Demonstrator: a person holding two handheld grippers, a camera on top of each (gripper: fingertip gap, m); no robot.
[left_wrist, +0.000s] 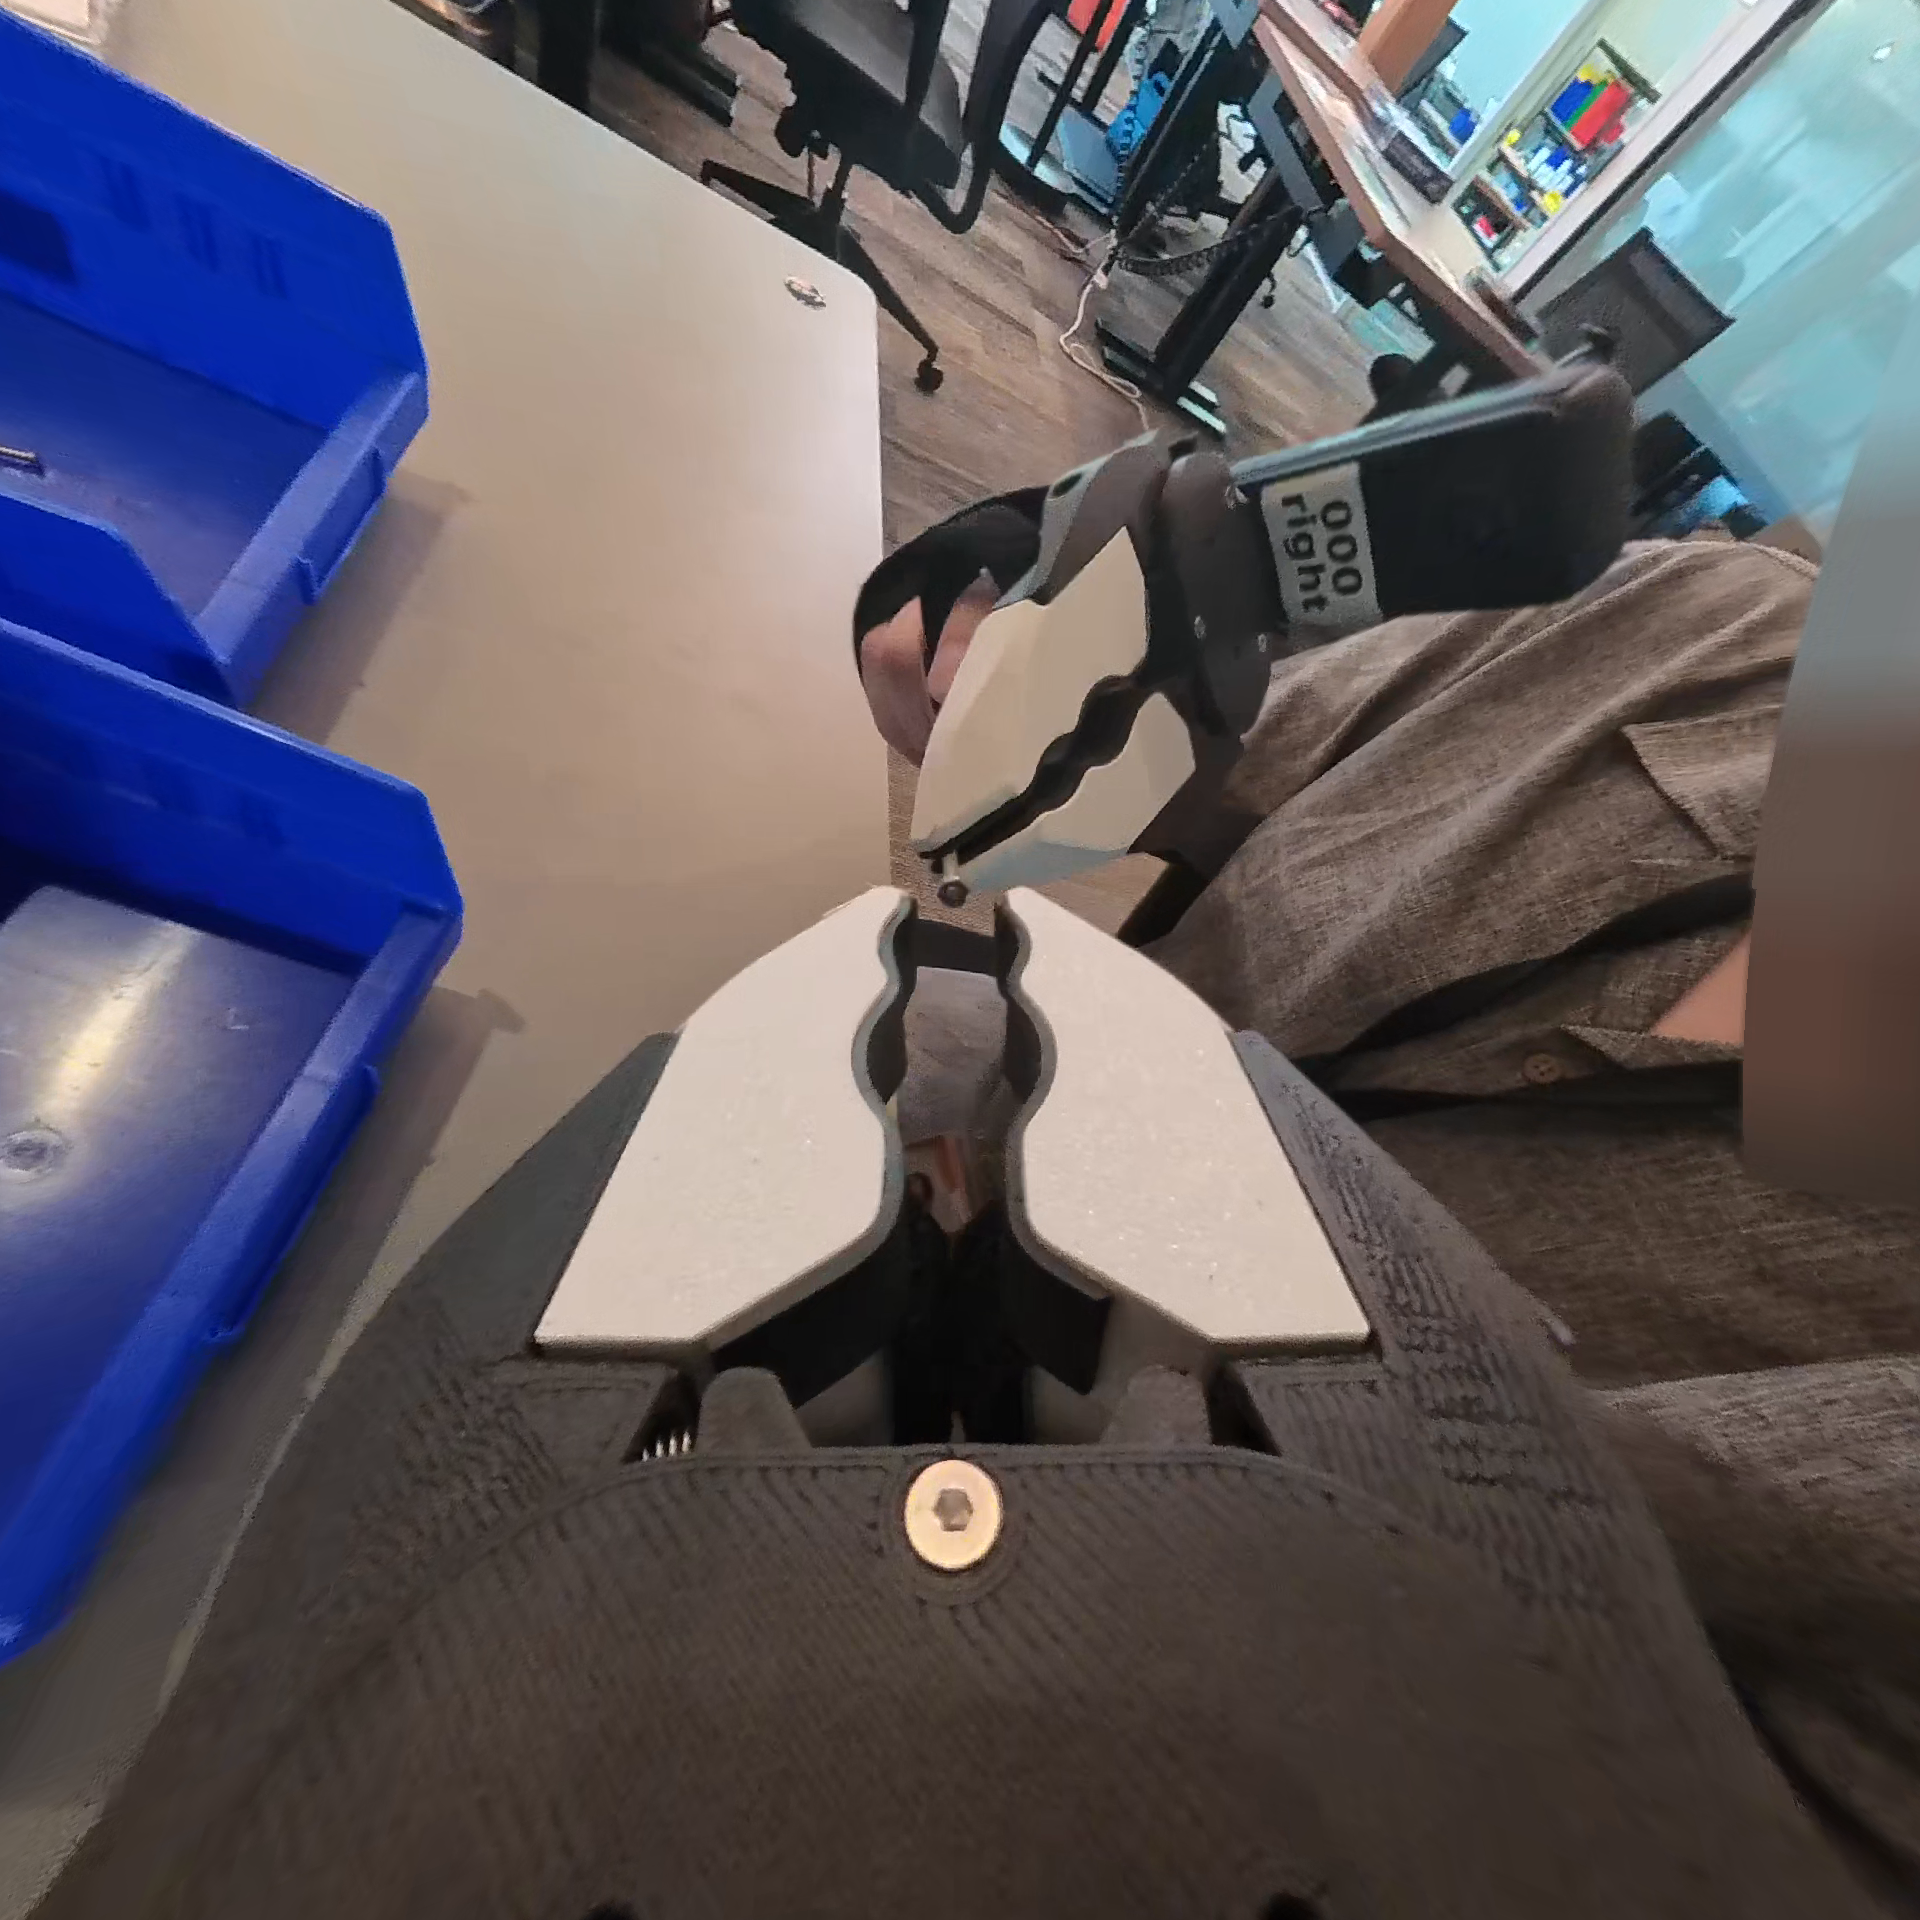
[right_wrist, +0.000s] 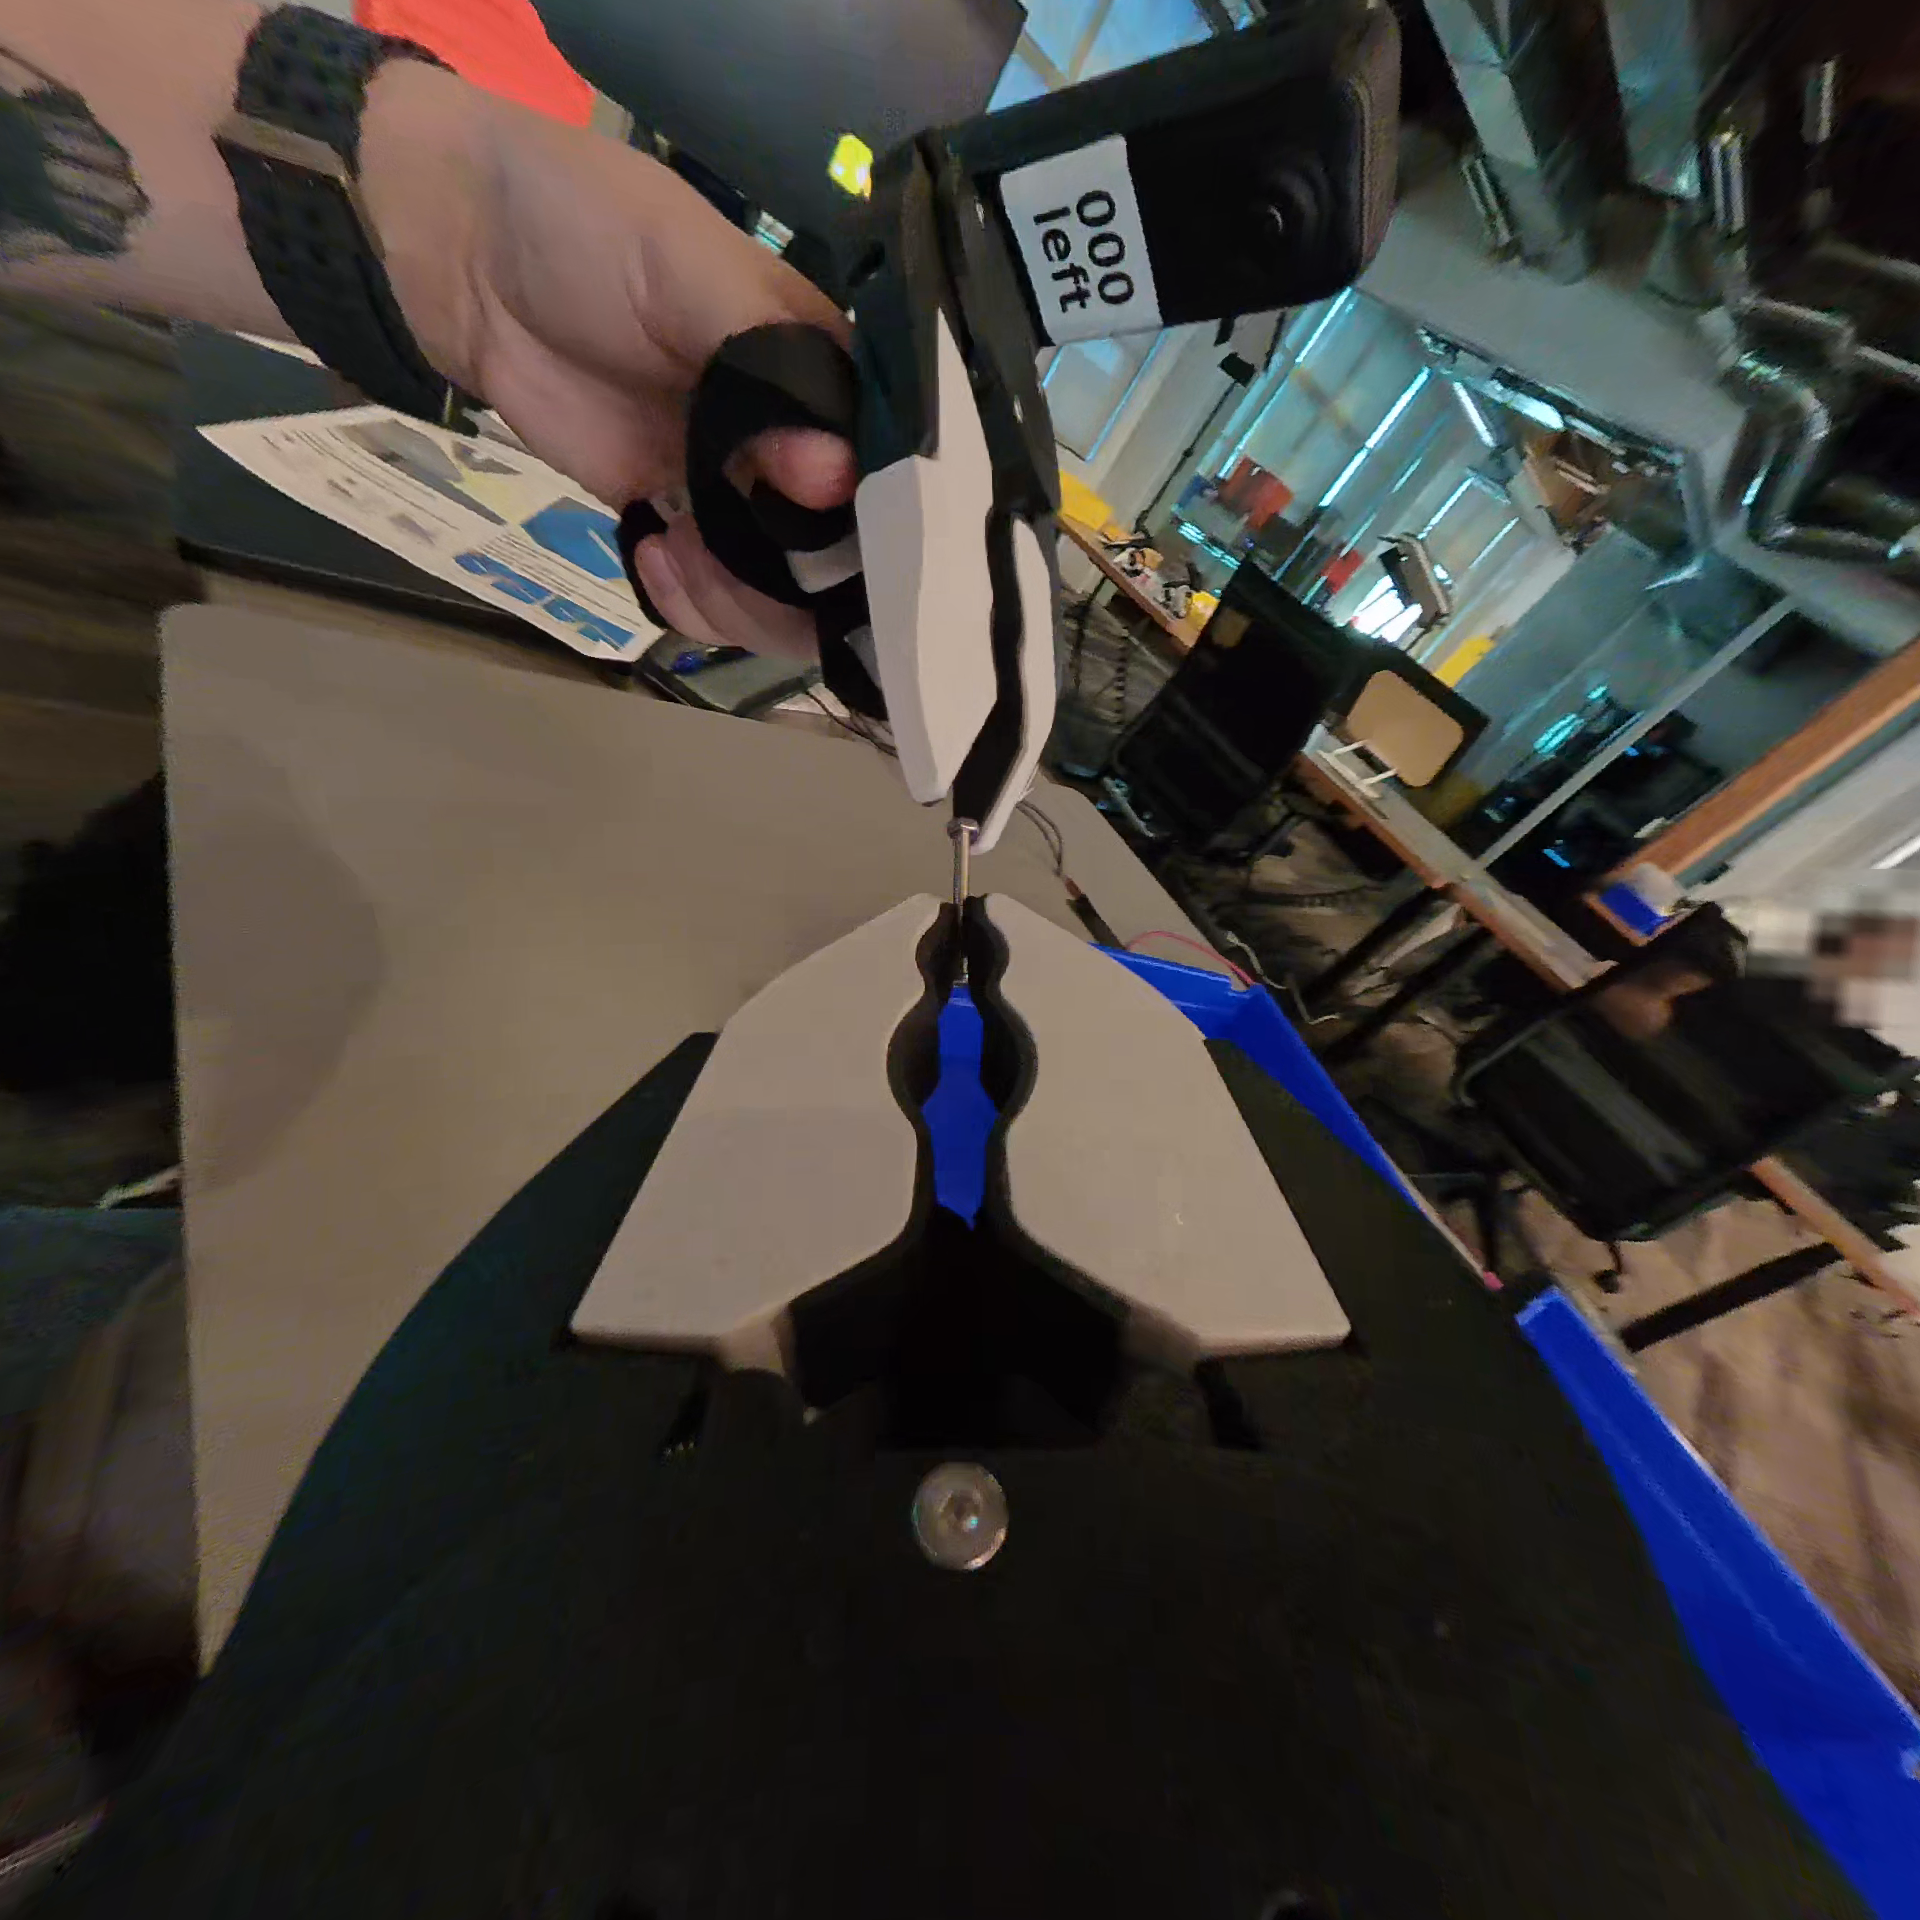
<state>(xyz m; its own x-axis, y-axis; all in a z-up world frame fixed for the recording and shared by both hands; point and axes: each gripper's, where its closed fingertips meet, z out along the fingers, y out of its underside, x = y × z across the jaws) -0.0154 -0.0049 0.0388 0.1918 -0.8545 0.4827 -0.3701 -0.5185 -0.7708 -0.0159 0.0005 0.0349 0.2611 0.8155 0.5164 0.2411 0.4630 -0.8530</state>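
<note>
A small metal screw (right_wrist: 962, 873) is held in the air between the two grippers, just off the edge of a beige table (left_wrist: 623, 520). My right gripper (right_wrist: 961, 920) is shut on the screw's shank. In the left wrist view the right gripper (left_wrist: 951, 857) comes in from the upper right, with the screw's head (left_wrist: 951, 890) pointing at the camera. My left gripper (left_wrist: 956, 914) has its fingers a narrow gap apart, wider than the screw's head. Its tips are right at the head but do not grip it. The left gripper (right_wrist: 966, 810) also shows from above in the right wrist view, held by a hand (right_wrist: 540, 270).
Two blue bins (left_wrist: 208, 343) (left_wrist: 208, 1195) stand on the table at the left; a small metal part (left_wrist: 16, 457) lies in the farther bin. A blue bin rim (right_wrist: 1714, 1558) runs beside the right gripper. A printed sheet (right_wrist: 436, 509) lies at the table's far side. The person's lap (left_wrist: 1507, 831) is at the right. Less than 4 cm separates the two grippers' tips.
</note>
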